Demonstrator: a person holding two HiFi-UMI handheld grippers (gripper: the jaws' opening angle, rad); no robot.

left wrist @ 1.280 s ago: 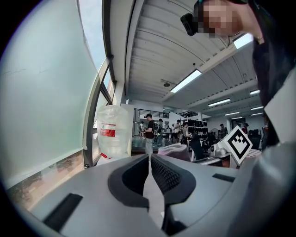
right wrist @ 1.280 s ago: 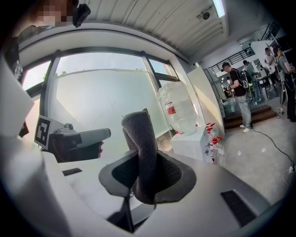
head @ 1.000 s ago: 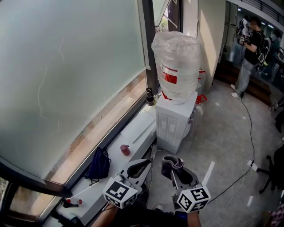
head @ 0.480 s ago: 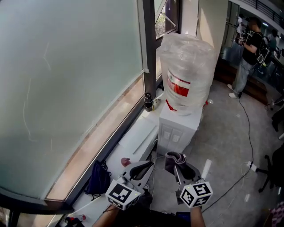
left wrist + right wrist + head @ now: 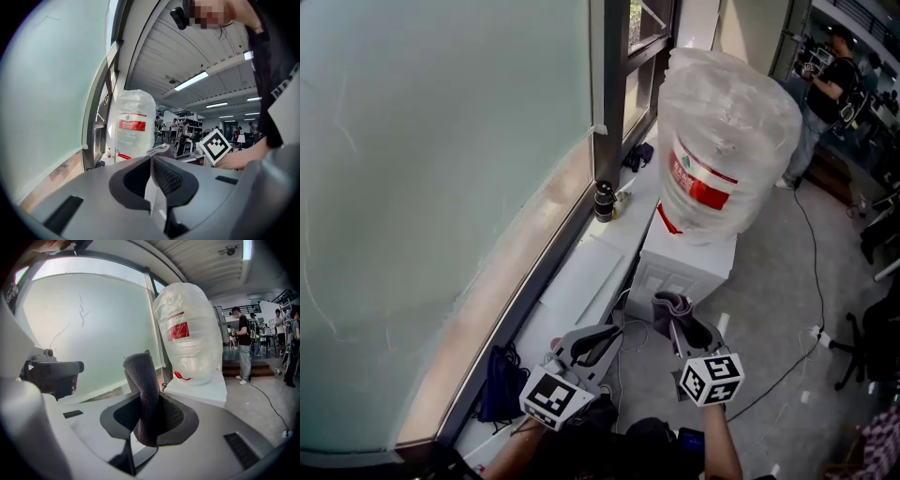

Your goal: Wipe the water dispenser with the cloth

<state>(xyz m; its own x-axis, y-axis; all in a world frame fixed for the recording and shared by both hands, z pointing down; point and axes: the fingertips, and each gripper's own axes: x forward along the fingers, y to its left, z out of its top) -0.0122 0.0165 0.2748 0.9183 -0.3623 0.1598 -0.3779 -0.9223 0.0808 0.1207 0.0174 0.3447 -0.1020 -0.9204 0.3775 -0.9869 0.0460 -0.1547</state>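
Cloth (image 5: 667, 304) pinched in our right hand-held gripper (image 5: 676, 324), left hand-held gripper (image 5: 613, 334) pressed together empty, we should press flat on the water dispenser (image 5: 682, 269).

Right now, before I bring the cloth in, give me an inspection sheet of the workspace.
Surface: white window ledge beside the dispenser; grey floor.
Job's things: white water dispenser with a plastic-wrapped bottle on top; grey cloth, not touching the dispenser.
Clutter: dark bag on the ledge; small dark bottle by the window frame.
Grippers: right gripper shut on the cloth; left gripper shut, nothing between its jaws.
Cables: black cable across the floor, right of the dispenser.
Surroundings: frosted window on the left; person standing beyond the dispenser.
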